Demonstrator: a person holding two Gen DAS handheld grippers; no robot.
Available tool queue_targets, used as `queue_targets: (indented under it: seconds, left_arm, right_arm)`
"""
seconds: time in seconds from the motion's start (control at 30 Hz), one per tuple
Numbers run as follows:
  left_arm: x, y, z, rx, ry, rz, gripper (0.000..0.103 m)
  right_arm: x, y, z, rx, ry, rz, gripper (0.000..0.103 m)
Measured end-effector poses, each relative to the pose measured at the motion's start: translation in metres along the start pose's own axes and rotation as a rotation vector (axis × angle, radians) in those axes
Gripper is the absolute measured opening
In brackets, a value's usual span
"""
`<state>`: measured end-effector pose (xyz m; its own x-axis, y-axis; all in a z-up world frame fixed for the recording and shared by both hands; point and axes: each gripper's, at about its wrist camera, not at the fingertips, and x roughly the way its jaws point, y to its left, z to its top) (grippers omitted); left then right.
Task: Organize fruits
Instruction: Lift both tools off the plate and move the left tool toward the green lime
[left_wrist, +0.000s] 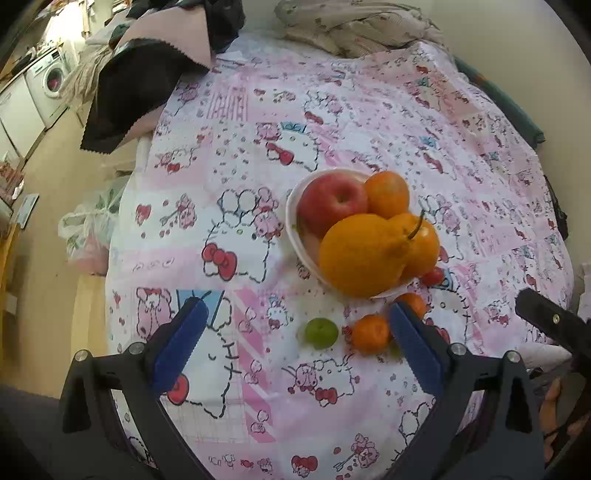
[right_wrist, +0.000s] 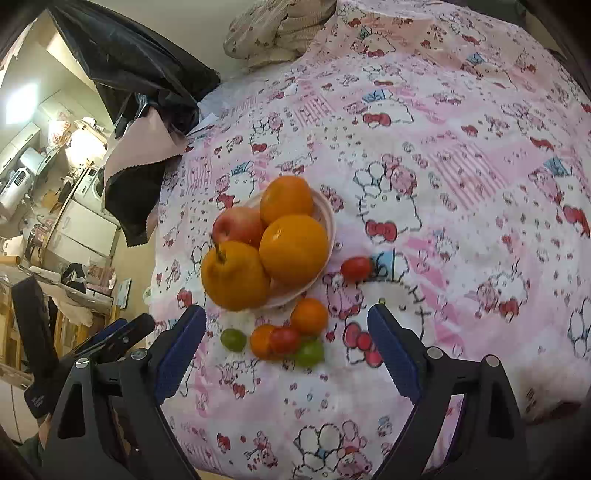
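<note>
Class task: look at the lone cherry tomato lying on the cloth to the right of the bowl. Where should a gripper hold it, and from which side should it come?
Grip the cherry tomato across its round middle, coming from above. It lies apart from the bowl with bare cloth on every side, so both fingers have room. The open right gripper looks the handier one.

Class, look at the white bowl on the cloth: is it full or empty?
Full. The white bowl is heaped with a red apple and three large orange-coloured fruits, one of them rising well above its rim.

Home: washing machine (left_wrist: 53, 79) beside cupboards, cartoon-print tablecloth (left_wrist: 369, 122), clothes heaped.
</note>
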<state>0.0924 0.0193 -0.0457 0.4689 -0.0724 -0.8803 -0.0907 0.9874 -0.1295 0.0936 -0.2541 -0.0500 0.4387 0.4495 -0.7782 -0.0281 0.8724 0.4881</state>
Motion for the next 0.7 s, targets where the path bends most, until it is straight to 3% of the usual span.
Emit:
queue_targets:
  seconds: [0.57, 0.7]
  left_arm:
    - [0.029, 0.003, -0.005, -0.021, 0.111, 0.026, 0.098]
    - [0.039, 0.012, -0.005, -0.076, 0.148, 0.026, 0.098]
  right_arm:
    - [0.023, -0.006, -0.01, 0.035, 0.074, -0.041, 0.092]
    - [0.03, -0.012, -0.011, 0.064, 0.106, -0.06, 0.092]
